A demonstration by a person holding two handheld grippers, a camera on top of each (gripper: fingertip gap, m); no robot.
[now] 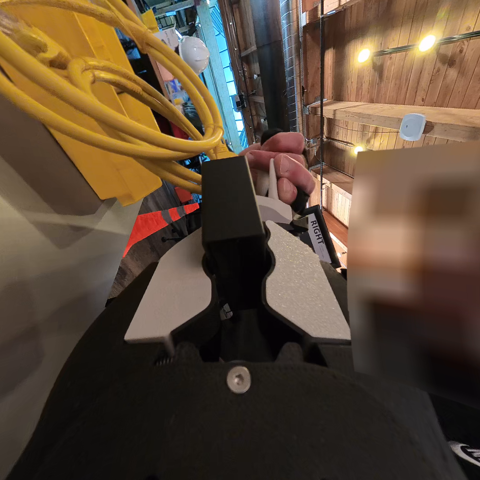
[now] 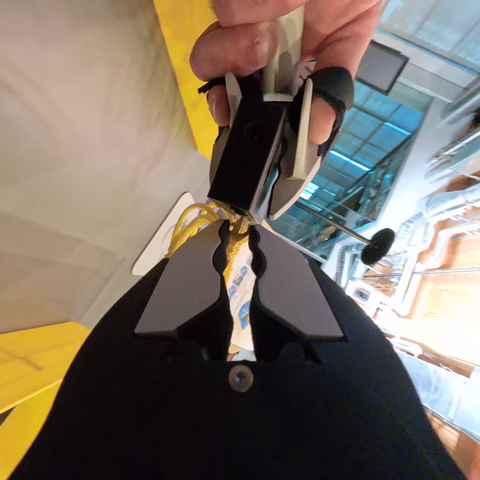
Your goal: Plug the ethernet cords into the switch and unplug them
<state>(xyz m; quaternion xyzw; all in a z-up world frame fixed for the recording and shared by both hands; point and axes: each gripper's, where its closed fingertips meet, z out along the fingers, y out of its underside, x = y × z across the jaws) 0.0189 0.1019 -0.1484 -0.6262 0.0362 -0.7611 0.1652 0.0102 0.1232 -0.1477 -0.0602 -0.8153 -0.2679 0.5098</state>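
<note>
My left gripper [image 1: 235, 233] is shut on a black switch [image 1: 228, 202] and holds it up in the air. Yellow ethernet cords [image 1: 124, 114] loop from the upper left to the switch's far end. In the right wrist view the switch [image 2: 246, 155] points its port face at me, with the left gripper's white fingers [image 2: 305, 135] and a hand [image 2: 233, 49] behind it. My right gripper [image 2: 239, 230] is shut on a yellow cord's clear plug [image 2: 239, 224], right at the port face. Whether the plug is seated I cannot tell.
A yellow bin [image 1: 104, 145] stands on a pale table [image 1: 39, 285] at the left. An orange cone [image 1: 155, 223] and a white hard hat [image 1: 193, 53] lie beyond. A printed leaflet [image 2: 241, 285] and a white pad [image 2: 161, 233] lie under the cords. Both grippers' tips are close together, under 4 cm apart.
</note>
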